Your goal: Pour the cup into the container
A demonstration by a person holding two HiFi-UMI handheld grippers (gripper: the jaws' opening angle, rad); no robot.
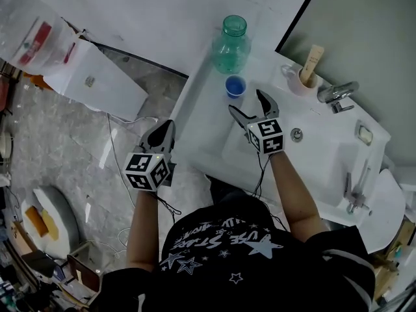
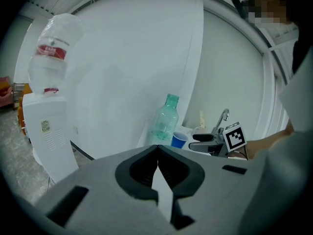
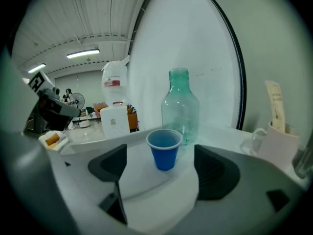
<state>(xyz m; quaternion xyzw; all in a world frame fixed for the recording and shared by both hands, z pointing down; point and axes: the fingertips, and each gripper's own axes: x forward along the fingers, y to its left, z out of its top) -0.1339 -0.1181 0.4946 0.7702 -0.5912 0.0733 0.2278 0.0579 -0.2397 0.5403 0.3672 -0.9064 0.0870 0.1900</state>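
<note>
The right gripper (image 1: pixel 246 103) holds its jaws wide and empty, lined up on the blue cup (image 1: pixel 235 86) just ahead on the washbasin rim (image 1: pixel 201 112), probably to grasp it. The green bottle (image 1: pixel 231 43) stands just beyond the cup. The left gripper (image 1: pixel 168 127), closed on nothing, idles off the basin's left. Whether the cup holds liquid is unclear.
</note>
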